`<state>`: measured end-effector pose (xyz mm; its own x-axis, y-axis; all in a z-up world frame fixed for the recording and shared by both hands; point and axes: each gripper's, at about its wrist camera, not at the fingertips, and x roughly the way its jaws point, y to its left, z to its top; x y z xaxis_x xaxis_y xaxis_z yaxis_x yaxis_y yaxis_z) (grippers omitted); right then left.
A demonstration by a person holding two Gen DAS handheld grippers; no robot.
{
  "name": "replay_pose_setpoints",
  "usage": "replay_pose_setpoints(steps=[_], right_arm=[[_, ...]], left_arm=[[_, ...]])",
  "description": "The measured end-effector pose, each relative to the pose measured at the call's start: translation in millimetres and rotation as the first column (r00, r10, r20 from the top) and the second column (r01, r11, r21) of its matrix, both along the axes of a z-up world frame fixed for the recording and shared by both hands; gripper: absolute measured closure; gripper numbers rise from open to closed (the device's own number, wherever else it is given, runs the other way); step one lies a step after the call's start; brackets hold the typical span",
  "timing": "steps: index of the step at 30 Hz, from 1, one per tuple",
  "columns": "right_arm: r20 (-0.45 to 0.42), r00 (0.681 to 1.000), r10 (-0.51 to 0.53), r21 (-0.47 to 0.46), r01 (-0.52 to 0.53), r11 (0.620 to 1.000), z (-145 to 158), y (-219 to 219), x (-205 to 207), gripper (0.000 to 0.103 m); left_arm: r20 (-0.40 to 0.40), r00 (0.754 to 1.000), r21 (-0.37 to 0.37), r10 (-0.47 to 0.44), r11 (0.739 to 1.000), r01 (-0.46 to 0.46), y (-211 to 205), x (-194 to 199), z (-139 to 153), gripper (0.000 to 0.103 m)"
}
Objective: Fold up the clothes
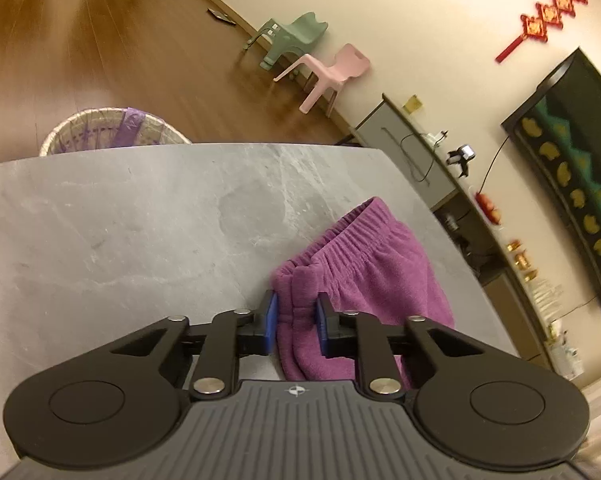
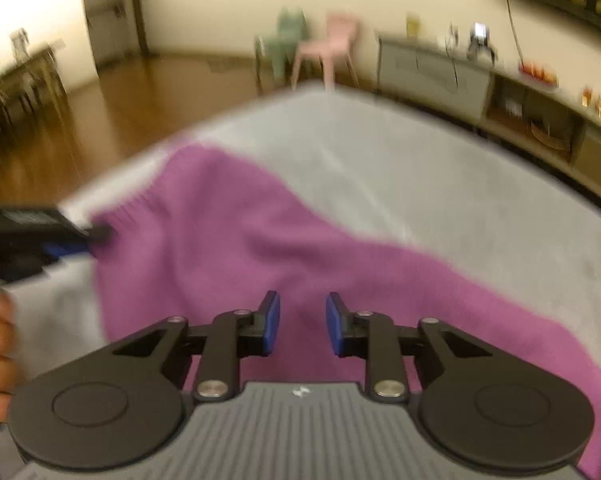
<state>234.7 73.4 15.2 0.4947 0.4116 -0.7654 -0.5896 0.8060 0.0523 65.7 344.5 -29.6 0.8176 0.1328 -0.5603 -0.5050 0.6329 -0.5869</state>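
I am at the start of a fold. The purple pants (image 2: 236, 240) lie spread across the grey table (image 1: 120, 216). My left gripper (image 1: 296, 322) is pinching the bunched stretchy waist of the pants between its blue pads. My right gripper (image 2: 302, 322) hangs just over the middle of the cloth. Its jaws are a little apart and I see nothing squeezed between them, though this view is blurry. I think the next move needs the right gripper to go down and grab the pants too. Then both can lift and lay one half over the other. If I pull too hard, the cloth may slide off the table.
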Motion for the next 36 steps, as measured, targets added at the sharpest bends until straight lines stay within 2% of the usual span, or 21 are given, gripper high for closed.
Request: replay_pose_setpoints(steps=[2, 6, 8, 10, 11, 13, 15, 16, 17, 18, 19, 20, 22, 24, 26, 27, 30, 32, 33, 34, 36], right_arm=[[0.005, 1.000, 0.011, 0.000, -0.011, 1.000, -14.0, 1.4, 4.1, 0.082], [-0.072, 0.997, -0.014, 0.007, 0.014, 1.000, -7.2, 6.3, 23.3, 0.080], [-0.047, 0.999, -0.017, 0.051, 0.019, 0.999, 12.7, 11.6, 28.7, 0.071], [-0.014, 1.000, 0.013, 0.103, -0.012, 0.995, 39.1, 24.0, 30.0, 0.044], [0.006, 0.999, 0.049, 0.109, -0.049, 0.993, 50.9, 35.7, 28.0, 0.039], [0.022, 0.988, 0.151, 0.065, -0.152, 0.986, 66.9, 68.3, 21.0, 0.024], [-0.013, 0.964, 0.267, -0.024, -0.267, 0.963, 66.3, 107.5, 14.7, 0.015], [-0.036, 0.949, 0.312, -0.081, -0.314, 0.946, 58.5, 126.8, 12.5, 0.015], [-0.052, 0.938, 0.342, -0.146, -0.346, 0.927, 48.6, 145.4, 11.1, 0.015], [-0.062, 0.935, 0.350, -0.209, -0.355, 0.911, 36.3, 160.6, 12.0, 0.021], [-0.076, 0.933, 0.352, -0.259, -0.359, 0.897, 24.0, 173.1, 14.1, 0.034], [-0.096, 0.929, 0.356, -0.298, -0.369, 0.881, 12.6, 183.6, 16.6, 0.043], [-0.121, 0.925, 0.360, -0.315, -0.379, 0.870, -0.8, 190.0, 20.8, 0.070], [-0.120, 0.927, 0.356, -0.300, -0.375, 0.877, -6.3, 187.6, 22.6, 0.085], [-0.069, 0.942, 0.328, -0.217, -0.335, 0.917, 8.8, 163.3, 18.3, 0.087], [-0.038, 0.954, 0.297, -0.157, -0.299, 0.941, 22.0, 141.4, 15.2, 0.087], [0.005, 0.989, 0.148, 0.067, -0.148, 0.987, 57.6, 58.9, 4.2, 0.087], [-0.038, 0.999, 0.013, 0.223, -0.005, 0.975, 66.7, -14.4, -1.9, 0.087], [-0.077, 0.996, -0.053, 0.278, 0.073, 0.958, 62.4, -52.3, -4.1, 0.087], [-0.127, 0.986, -0.110, 0.312, 0.145, 0.939, 49.2, -85.2, -5.1, 0.087], [-0.241, 0.950, -0.201, 0.353, 0.278, 0.893, 12.0, -141.9, -5.6, 0.087]], left_arm=[[0.036, 0.999, 0.038, -0.019, 0.999, 0.018, -7.2, 0.0, 4.9, 0.085], [0.086, 0.993, 0.185, -0.077, 0.981, 0.060, -37.5, -1.7, 20.7, 0.086], [0.087, 0.990, 0.261, -0.110, 0.962, 0.084, -55.6, -1.3, 25.9, 0.086], [0.081, 0.986, 0.336, -0.146, 0.935, 0.110, -73.8, -0.3, 29.7, 0.086], [0.071, 0.984, 0.376, -0.164, 0.918, 0.126, -83.3, 1.0, 30.2, 0.086], [0.042, 0.979, 0.441, -0.197, 0.884, 0.159, -100.6, 4.0, 29.5, 0.086], [0.018, 0.975, 0.509, -0.221, 0.841, 0.181, -118.4, 4.6, 28.9, 0.086], [0.009, 0.974, 0.532, -0.228, 0.825, 0.189, -124.8, 5.1, 27.8, 0.086], [-0.001, 0.973, 0.550, -0.232, 0.812, 0.194, -129.4, 5.9, 26.3, 0.086], [-0.010, 0.972, 0.567, -0.234, 0.800, 0.198, -132.2, 6.5, 24.7, 0.086], [-0.017, 0.971, 0.581, -0.236, 0.788, 0.202, -134.8, 7.0, 23.1, 0.086], [-0.021, 0.971, 0.590, -0.239, 0.781, 0.205, -136.6, 7.0, 22.0, 0.086], [-0.023, 0.968, 0.598, -0.250, 0.773, 0.214, -139.8, 6.5, 20.8, 0.086], [-0.017, 0.963, 0.603, -0.267, 0.766, 0.223, -143.1, 5.1, 21.2, 0.086], [0.023, 0.951, 0.624, -0.308, 0.748, 0.227, -149.7, -2.4, 27.8, 0.085], [0.057, 0.937, 0.619, -0.345, 0.748, 0.238, -152.7, -8.7, 32.5, 0.085], [0.155, 0.872, 0.560, -0.465, 0.768, 0.310, -161.6, -28.5, 44.5, 0.084], [0.205, 0.823, 0.519, -0.530, 0.771, 0.368, -169.2, -37.4, 48.5, 0.084], [0.211, 0.807, 0.514, -0.552, 0.765, 0.389, -174.0, -38.2, 49.0, 0.084], [0.210, 0.793, 0.509, -0.572, 0.756, 0.411, -178.6, -37.1, 48.2, 0.084], [0.188, 0.786, 0.495, -0.588, 0.748, 0.441, -188.7, -30.8, 45.0, 0.084]])
